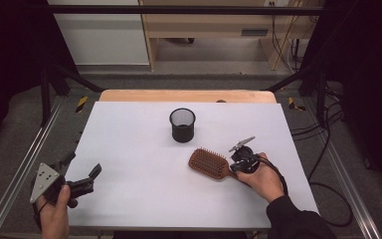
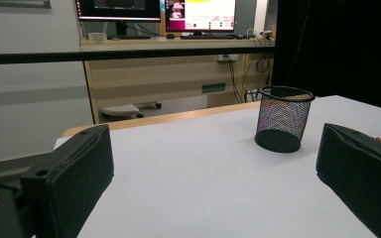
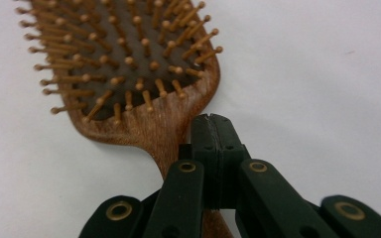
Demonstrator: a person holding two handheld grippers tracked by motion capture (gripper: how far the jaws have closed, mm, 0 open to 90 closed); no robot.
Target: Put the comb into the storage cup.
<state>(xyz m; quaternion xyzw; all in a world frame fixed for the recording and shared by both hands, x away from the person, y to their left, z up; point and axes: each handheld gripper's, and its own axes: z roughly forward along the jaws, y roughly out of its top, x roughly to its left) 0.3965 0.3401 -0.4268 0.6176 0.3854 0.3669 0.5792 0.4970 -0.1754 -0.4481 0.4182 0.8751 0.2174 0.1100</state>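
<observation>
The right gripper is clamped on the handle of the wooden hairbrush, which is laid bristles up at five o'clock from the mesh cup. The left gripper is held spread wide at eight o'clock, grasping nothing.

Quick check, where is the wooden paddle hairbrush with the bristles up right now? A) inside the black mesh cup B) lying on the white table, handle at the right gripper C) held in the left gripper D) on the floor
B: the wooden paddle hairbrush lies flat on the white table, and the right gripper has its jaws pressed together over the handle; the black mesh cup stands apart from it.
</observation>
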